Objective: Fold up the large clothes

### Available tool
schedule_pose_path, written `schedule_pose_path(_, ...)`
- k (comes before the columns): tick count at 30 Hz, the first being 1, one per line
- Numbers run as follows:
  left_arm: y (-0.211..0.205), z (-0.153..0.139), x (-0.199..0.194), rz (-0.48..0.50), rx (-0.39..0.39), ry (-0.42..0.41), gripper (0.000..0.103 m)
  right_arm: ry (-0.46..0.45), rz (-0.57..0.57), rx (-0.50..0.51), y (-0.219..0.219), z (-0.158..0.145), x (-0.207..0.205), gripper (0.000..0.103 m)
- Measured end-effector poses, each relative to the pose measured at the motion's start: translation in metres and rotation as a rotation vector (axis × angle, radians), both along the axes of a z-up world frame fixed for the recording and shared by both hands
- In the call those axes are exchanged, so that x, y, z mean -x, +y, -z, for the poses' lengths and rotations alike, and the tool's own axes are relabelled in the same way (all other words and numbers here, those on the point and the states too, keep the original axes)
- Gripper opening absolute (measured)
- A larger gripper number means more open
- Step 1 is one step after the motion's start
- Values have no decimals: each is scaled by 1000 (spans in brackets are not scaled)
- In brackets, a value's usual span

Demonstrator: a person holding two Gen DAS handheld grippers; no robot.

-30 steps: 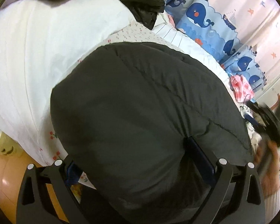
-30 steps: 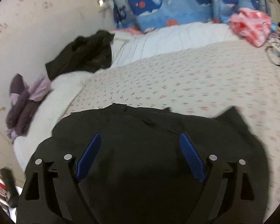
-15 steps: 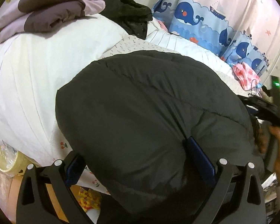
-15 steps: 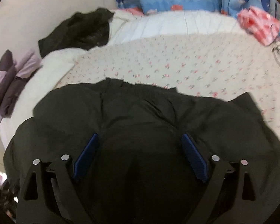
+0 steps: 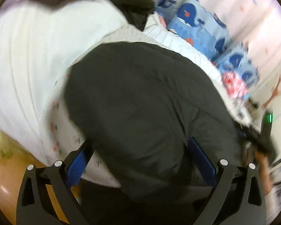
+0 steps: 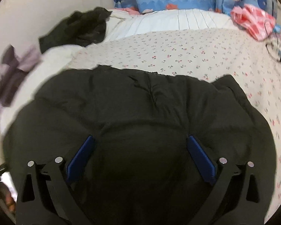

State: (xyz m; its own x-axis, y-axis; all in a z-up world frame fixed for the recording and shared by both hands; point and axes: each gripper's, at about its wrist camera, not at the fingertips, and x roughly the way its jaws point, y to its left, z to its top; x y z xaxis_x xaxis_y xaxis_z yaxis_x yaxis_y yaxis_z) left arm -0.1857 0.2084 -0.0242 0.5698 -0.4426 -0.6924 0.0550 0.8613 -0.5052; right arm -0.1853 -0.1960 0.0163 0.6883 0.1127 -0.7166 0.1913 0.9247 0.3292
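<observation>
Bed (image 6: 178, 56): jacket (image 6: 140, 112) under right tool (image 6: 140, 150)

Black hand-held gripper (image 6: 140, 155), blue ribbed pads (image 6: 200, 159), silver screws

Both wrist views: close, angled down over black padded jacket (image 5: 140, 103) (image 6: 140, 121); shared floral bedsheet (image 6: 178, 56), whale curtain (image 5: 193, 24).

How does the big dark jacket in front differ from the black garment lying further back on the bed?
The dark jacket is puffy, spread broad and smooth at the near edge; the black garment is smaller in view, crumpled in a heap by the wall. The jacket lies between the tongs; the garment is untouched. Both are dark and rest on the bed.
</observation>
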Motion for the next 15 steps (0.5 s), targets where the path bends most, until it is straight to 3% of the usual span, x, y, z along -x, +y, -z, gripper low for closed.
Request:
schedule_pose_path(2,16,5,3,-20,60,26,95,-28,42,-42,-15,-12,42,96)
schedule_pose_path(5,24,11,8,-24,83,44,95,-38,156,-111,-43,-15,105,96)
schedule_pose_path(7,24,13,9,-17,100,59,95,-41,271,-202,-67,-5,156,96)
schedule_pose_path(9,18,15,10,-7,113,72,96,-35,356,-361,-87,20,198,96)
schedule_pose_path(12,6,17,6,5,128,95,95,-26,364,-609,-97,62,221,96)
schedule_pose_path(15,-10,21,-1,29,165,133,96,-75,301,-802,-90,88,210,96)
